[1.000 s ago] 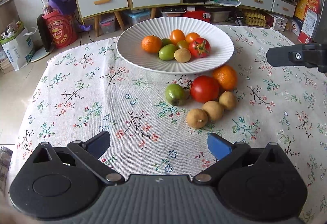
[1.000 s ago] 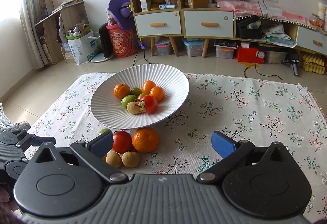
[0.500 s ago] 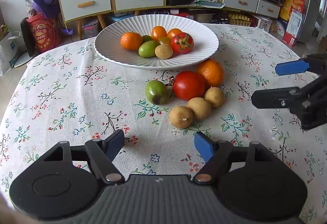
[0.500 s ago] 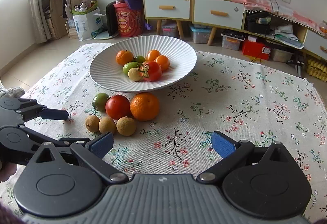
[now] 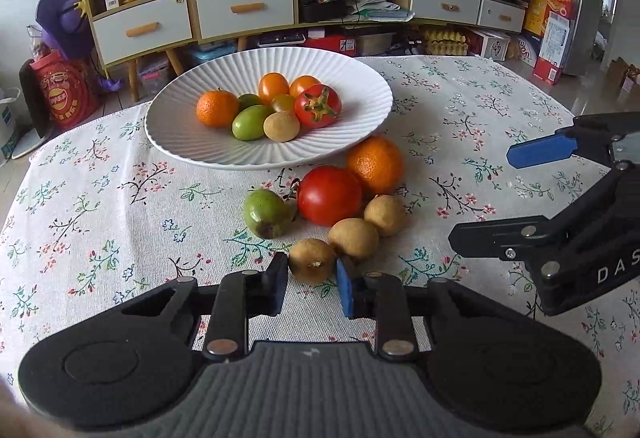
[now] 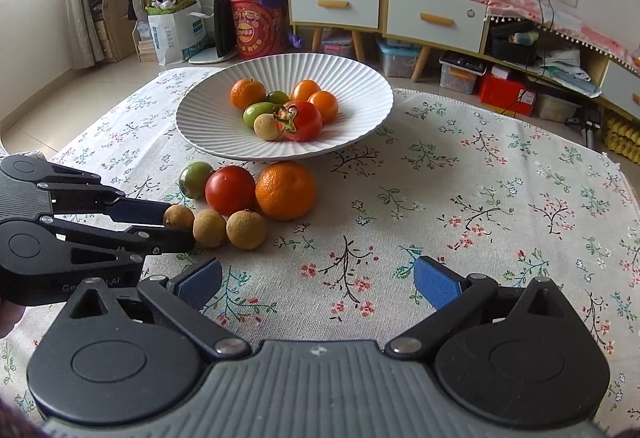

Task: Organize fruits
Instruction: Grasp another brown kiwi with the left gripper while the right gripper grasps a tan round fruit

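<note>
A white ribbed plate (image 5: 352,142) (image 6: 360,94) holds several fruits. In front of it on the cloth lie an orange (image 5: 375,165) (image 6: 285,190), a red tomato (image 5: 329,195) (image 6: 230,190), a green fruit (image 5: 266,213) (image 6: 195,179) and three brown longans. My left gripper (image 5: 312,284) (image 6: 176,224) is shut on the nearest longan (image 5: 313,265) (image 6: 178,216), which rests on the cloth. My right gripper (image 6: 316,284) (image 5: 480,194) is open and empty, over the cloth to the right of the fruit.
The table has a floral cloth (image 5: 120,222) (image 6: 460,198). Two other longans (image 5: 353,238) (image 5: 385,215) lie close beside the held one. Cabinets, drawers and clutter stand beyond the far edge of the table.
My left gripper moved forward to the loose fruit and its fingers closed around the nearest longan. My right gripper came lower and a little nearer, still open.
</note>
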Motion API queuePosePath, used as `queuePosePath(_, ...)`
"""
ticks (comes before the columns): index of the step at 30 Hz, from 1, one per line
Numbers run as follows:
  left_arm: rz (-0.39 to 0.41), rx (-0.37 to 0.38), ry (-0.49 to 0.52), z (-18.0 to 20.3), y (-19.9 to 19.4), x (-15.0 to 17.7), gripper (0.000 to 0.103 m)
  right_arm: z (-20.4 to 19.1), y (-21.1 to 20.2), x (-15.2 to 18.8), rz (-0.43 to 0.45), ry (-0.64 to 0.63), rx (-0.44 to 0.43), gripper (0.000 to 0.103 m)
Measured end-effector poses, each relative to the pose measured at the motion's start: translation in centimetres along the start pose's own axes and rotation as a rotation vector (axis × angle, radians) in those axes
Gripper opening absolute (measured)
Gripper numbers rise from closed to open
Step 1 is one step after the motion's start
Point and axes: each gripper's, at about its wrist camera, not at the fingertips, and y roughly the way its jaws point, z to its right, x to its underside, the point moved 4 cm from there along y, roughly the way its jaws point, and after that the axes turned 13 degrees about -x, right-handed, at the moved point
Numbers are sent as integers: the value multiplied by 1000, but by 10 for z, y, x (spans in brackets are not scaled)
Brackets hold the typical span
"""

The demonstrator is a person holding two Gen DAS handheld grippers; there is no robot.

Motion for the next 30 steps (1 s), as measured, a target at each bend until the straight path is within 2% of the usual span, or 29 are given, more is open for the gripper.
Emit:
queuePosePath(5, 0, -4, 8, -3, -4, 0, 15, -2, 4, -2, 1, -2, -18, 94)
queuePosePath(16, -42, -23, -1, -16, -8, 7, 15, -15, 24, -10, -50, -7, -46, 54)
queuePosePath(19, -47, -23, -1, -18, -9, 8, 15, -17, 29, -11, -68, 5, -60, 48)
queuePosePath(30, -56, -25, -5, -24, -10, 13, 15, -22, 34, -15, -61, 22, -66, 34)
